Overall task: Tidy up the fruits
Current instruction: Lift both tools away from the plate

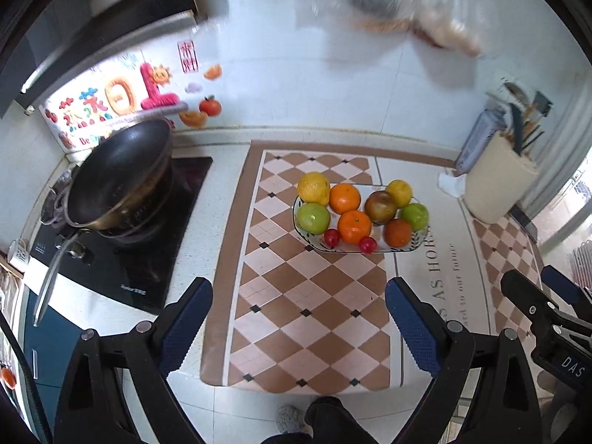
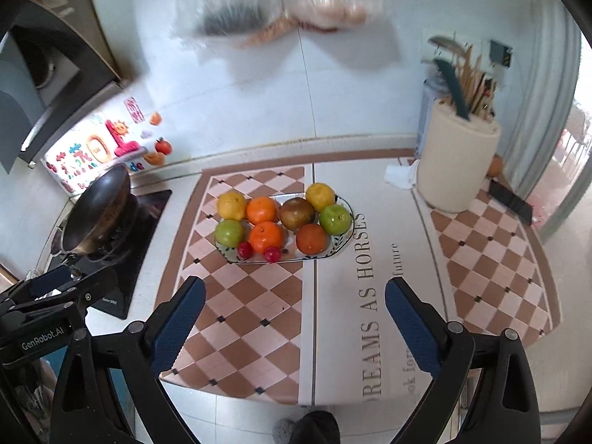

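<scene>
Both the left tongs [image 1: 299, 320] and right tongs [image 2: 295, 318] gape wide and empty above the counter [image 2: 399, 296], while the fruits [image 2: 285, 222] sit piled on the plate [image 2: 342, 238] on the checkered mat [image 2: 240, 318].

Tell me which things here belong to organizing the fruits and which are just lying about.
Belongs to the job:
- plate
- oranges
- green fruits
- yellow fruits
- small red fruits
- brownish fruit

Just lying about:
- wok
- utensil holder
- hanging plastic bags
- crumpled tissue
</scene>
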Demonstrator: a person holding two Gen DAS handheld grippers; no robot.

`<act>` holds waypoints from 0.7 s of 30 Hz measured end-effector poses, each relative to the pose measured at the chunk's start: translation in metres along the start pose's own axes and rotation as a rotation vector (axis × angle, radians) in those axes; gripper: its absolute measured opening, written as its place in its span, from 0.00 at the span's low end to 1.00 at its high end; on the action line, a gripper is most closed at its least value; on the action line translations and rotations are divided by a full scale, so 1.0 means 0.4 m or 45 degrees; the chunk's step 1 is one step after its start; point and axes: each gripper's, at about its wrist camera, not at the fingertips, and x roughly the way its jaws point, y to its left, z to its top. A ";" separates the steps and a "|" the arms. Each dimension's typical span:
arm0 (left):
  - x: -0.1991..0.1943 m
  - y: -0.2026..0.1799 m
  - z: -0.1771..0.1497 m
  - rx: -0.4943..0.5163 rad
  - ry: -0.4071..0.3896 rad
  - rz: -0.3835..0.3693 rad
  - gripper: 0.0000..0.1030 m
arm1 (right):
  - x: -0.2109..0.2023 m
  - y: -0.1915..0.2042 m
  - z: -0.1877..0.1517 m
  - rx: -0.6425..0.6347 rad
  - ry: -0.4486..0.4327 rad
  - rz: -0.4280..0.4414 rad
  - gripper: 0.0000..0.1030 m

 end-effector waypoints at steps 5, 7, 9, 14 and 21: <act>-0.100 0.016 -0.047 0.020 -0.059 -0.015 0.93 | -0.131 0.026 -0.056 -0.005 -0.067 -0.017 0.97; -0.138 0.023 -0.066 0.028 -0.077 -0.027 0.93 | -0.181 0.038 -0.079 -0.008 -0.090 -0.025 0.97; -0.173 0.030 -0.087 0.033 -0.090 -0.035 0.93 | -0.231 0.049 -0.105 -0.009 -0.108 -0.027 0.97; -0.245 0.038 -0.134 0.036 -0.135 -0.055 0.93 | -0.333 0.057 -0.150 -0.030 -0.149 -0.043 0.97; -0.312 0.025 -0.187 0.039 -0.183 -0.043 0.93 | -0.429 0.056 -0.188 -0.060 -0.197 -0.042 0.98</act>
